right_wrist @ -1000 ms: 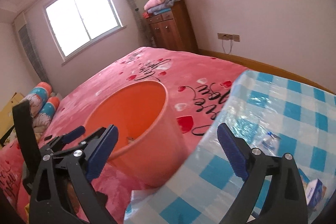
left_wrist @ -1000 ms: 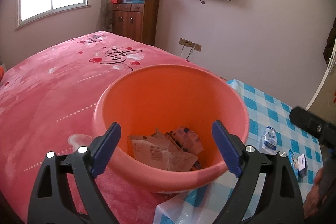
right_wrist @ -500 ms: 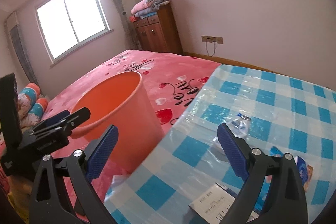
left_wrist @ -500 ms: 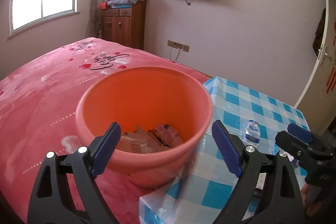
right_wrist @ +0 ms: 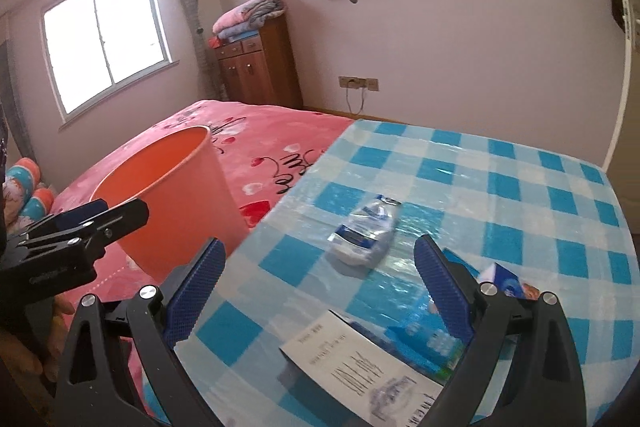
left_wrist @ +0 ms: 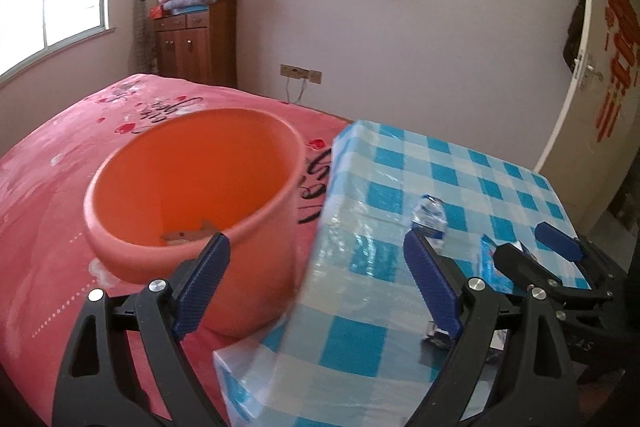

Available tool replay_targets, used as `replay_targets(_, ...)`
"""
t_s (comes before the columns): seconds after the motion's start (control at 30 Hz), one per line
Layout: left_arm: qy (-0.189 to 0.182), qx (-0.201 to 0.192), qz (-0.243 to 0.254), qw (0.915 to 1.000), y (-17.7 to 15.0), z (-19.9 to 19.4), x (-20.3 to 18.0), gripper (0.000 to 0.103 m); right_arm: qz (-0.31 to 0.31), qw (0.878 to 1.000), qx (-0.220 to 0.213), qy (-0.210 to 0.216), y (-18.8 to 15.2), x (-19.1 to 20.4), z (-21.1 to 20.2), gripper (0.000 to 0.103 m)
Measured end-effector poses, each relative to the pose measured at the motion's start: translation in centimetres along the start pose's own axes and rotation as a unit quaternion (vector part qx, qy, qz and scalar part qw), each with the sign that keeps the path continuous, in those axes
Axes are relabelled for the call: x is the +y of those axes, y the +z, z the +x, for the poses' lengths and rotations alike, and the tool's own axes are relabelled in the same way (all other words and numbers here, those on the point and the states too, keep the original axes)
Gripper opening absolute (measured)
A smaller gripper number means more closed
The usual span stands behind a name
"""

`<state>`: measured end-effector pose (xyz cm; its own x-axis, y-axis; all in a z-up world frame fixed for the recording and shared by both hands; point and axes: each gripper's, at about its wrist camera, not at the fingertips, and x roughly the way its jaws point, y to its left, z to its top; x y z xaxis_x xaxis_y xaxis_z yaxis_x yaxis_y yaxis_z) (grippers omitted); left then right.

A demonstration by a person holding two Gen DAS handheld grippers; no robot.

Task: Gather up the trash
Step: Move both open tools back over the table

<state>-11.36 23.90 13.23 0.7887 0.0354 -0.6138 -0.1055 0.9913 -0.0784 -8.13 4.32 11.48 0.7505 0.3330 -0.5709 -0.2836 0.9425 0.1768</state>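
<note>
I logged both claws spread and empty: left gripper (left_wrist: 316, 291) facing orange bin (left_wrist: 192, 187), right gripper (right_wrist: 320, 287) with crushed bottle (right_wrist: 366, 231) at twelve o'clock.

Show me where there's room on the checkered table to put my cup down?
The far half of the checkered table, beyond the crushed plastic bottle toward the wall, is bare. So is the strip between the bottle and the edge beside the orange bin. The near right corner is crowded with the paper slip and blue packets.
</note>
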Motion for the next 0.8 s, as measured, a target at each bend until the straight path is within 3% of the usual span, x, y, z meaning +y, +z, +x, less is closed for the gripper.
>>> replay_targets(0.8, -0.032, 0.054, 0.041, 0.9972, -2.4, 1.5, -6.7, 0.089, 0.016, 0.998, -0.018, -0.051, -2.9, -5.9, -2.1, 0.095)
